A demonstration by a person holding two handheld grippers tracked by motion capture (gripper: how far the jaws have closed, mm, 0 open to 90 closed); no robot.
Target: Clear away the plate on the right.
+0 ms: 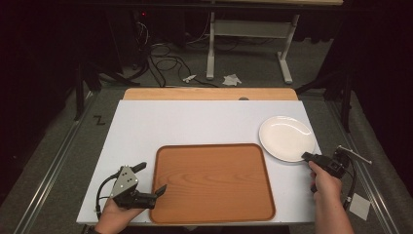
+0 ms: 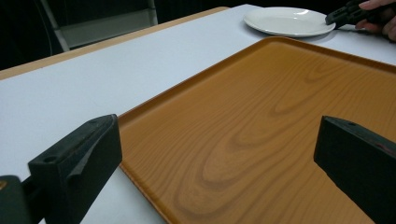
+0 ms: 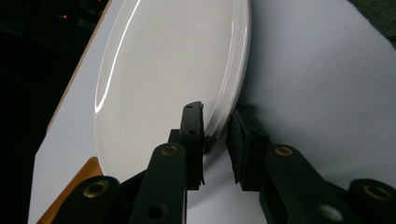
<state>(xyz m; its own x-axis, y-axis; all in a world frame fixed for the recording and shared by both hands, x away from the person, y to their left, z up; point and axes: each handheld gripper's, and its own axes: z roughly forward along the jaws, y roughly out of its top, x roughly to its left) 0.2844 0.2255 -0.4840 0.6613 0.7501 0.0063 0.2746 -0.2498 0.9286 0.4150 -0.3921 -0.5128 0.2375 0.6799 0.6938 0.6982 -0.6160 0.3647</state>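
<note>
The white plate is lying flat on the white table, near the far right corner, just beyond the right far corner of the wooden tray and apart from it. The plate is resting on the table surface, with its near right rim toward the person's right hand.

The right gripper is reaching in low from the right edge of the table and meeting the plate at that near rim. In the right gripper view the two black jaws are standing on either side of the rim, one over the top face of the plate and one under or outside its edge. The jaws are narrowed down close around the rim; the inner pad is looking as if it is touching the plate, but whether the outer pad is pressing on it cannot be told from this angle. The plate is not lifted.

The left gripper is sitting low at the near left of the table, held by the left hand. Its jaws are spread wide and gripping nothing. One jaw is standing over the left edge of the tray, the other over the bare table beside it. The tray is lying flat at the near middle of the table.
</note>
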